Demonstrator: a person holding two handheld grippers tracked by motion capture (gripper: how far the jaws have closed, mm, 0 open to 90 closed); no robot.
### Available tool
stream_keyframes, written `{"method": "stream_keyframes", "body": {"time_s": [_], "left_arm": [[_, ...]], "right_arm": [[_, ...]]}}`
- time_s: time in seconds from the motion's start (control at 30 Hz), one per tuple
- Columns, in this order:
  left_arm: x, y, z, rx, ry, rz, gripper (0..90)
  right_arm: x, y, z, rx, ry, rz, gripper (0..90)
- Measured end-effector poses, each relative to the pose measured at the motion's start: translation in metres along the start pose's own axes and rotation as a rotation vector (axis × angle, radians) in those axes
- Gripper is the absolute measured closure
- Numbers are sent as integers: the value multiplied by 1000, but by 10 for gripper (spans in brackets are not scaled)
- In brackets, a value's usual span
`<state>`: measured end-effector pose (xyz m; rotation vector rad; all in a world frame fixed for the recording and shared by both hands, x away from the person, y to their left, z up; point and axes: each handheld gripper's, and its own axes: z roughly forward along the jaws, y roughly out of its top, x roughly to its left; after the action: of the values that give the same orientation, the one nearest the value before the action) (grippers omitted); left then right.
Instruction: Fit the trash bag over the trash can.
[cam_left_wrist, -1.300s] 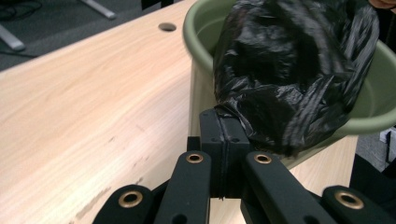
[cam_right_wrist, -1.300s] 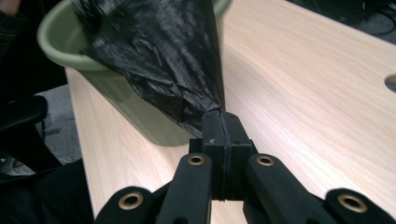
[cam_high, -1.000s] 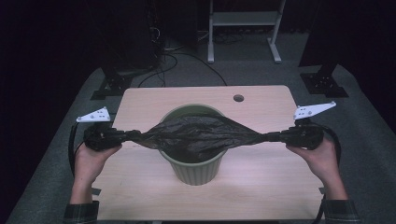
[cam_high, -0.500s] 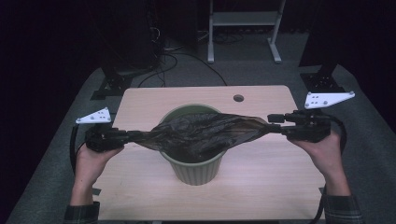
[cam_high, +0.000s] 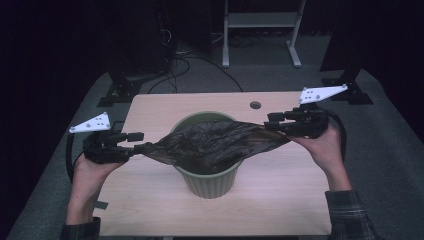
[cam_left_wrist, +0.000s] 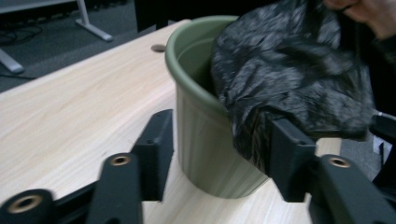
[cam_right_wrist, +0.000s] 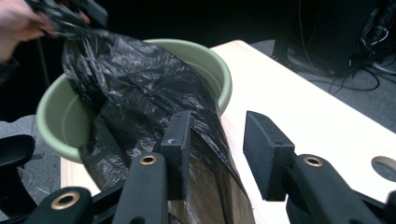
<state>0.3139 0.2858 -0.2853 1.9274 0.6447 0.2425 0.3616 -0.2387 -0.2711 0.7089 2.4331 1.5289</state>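
**Black bag draped over green bin, both tongs loosened**

High view: black bin bag (cam_high: 215, 145) stretched across green ribbed bin (cam_high: 207, 175) at centre of bench (cam_high: 280, 200); left tongs (cam_high: 134, 141) at left, right tongs (cam_high: 272, 122) at upper right.

Left gripper view: jaws just opened, apart, film (cam_left_wrist: 289, 84) resting against right jaw.

Right gripper view: jaws apart, after closing slightly; film (cam_right_wrist: 140, 88) draped over left jaw, not pinched. Probably light, limp, slippery; best gripped at bunched hem.

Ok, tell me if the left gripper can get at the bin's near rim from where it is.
Probably yes: the left gripper is open beside the bin, though the bag drapes over that rim.
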Motion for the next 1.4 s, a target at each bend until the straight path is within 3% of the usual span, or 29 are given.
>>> {"method": "stream_keyframes", "body": {"time_s": [0.1,0.3,0.5,0.73,0.87,1.03,1.23,1.4], "left_arm": [[-6,9,-6,-17,-13,18,377],[-16,32,-8,-45,-26,67,343],[-24,56,-8,-78,-39,110,289],[-30,81,-5,-85,-38,150,267],[-31,91,12,-70,-57,175,267],[-29,95,45,-31,-77,193,267],[-23,92,78,24,-94,193,267],[-23,83,99,59,-113,205,260]], "right_arm": [[-1,0,7,10,2,-1,612],[-5,1,17,16,8,6,643],[-5,1,25,43,20,3,897],[-4,5,33,31,30,4,898],[-3,7,39,15,44,3,898],[-2,13,38,-16,40,2,898],[-7,20,25,-89,25,21,898],[-11,24,25,-116,35,37,899]]}}
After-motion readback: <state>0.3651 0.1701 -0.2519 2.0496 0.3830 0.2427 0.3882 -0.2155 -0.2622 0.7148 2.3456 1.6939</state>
